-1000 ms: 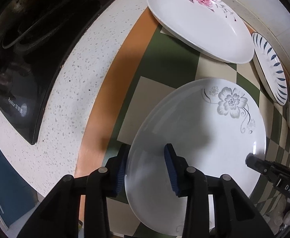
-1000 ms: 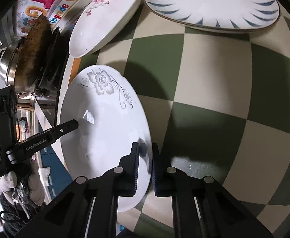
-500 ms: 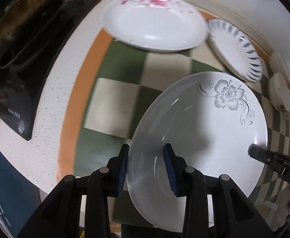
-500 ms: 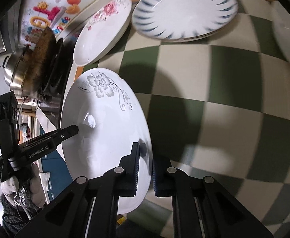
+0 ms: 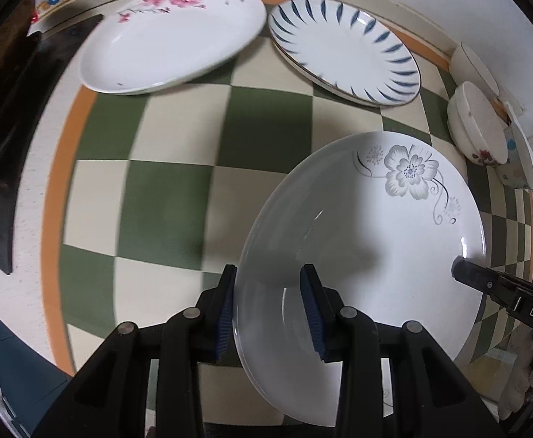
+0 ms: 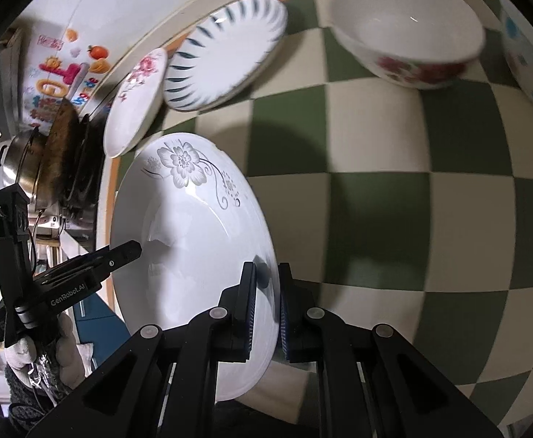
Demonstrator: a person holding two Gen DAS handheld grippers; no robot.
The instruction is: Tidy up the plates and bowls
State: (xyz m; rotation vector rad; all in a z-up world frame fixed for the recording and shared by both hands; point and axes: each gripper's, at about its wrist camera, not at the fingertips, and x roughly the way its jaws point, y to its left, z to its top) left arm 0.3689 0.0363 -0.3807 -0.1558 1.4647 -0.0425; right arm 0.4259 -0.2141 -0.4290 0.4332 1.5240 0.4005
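Observation:
A white plate with a grey flower is held above the checked mat between both grippers. My left gripper straddles its near-left rim, jaws apart on either side of the rim. My right gripper is shut on the plate's opposite rim. A pink-flower oval plate and a blue-striped plate lie at the back of the mat. A rose-patterned bowl and other bowls stand at the right.
The green and cream checked mat covers the counter. A black cooktop lies left, with a pan and steel pot on it. A wall runs behind the plates. A dotted bowl stands at the far right.
Both grippers have carried the grey-flower plate to the right, away from the cooktop. The striped plate and the bowls have come into view.

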